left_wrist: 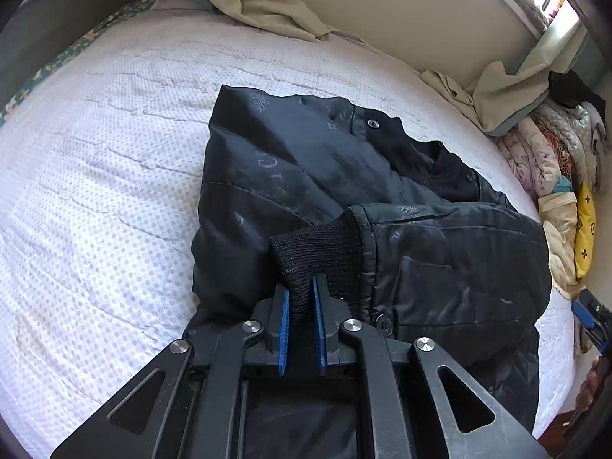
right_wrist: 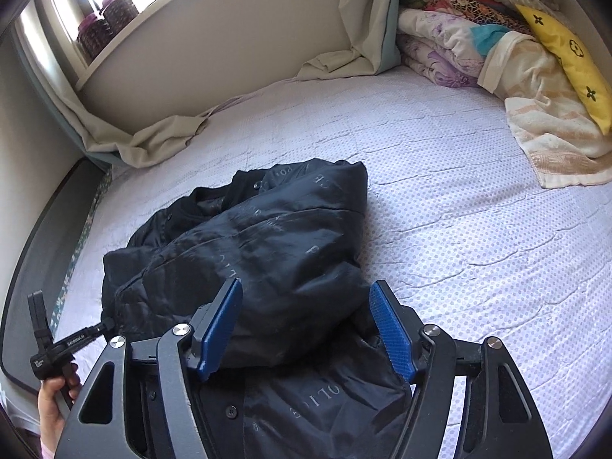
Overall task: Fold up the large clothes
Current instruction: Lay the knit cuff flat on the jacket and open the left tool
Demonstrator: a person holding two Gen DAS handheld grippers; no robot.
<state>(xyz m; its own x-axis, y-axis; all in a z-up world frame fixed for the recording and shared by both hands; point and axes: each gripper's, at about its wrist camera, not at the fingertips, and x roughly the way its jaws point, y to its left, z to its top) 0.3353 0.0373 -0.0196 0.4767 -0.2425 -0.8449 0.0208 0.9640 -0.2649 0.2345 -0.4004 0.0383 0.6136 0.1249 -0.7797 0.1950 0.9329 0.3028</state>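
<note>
While the black quilted jacket with faint grey lettering lies bunched near the middle of the white dotted bedspread, the sleeve-folding step appears to be in hand. The left hand-held gripper has its blue pads pressed together on the black ribbed knit cuff, with that sleeve drawn across the jacket's body. The right hand-held gripper hovers low over the jacket's near edge, its blue pads spread wide and holding nothing. The next move probably calls for laying the cuff flat on the torso and letting it go, then having the right hand-held gripper close on the hem or the far side to bring the next fold over. The padded fabric looks springy and may open again.
</note>
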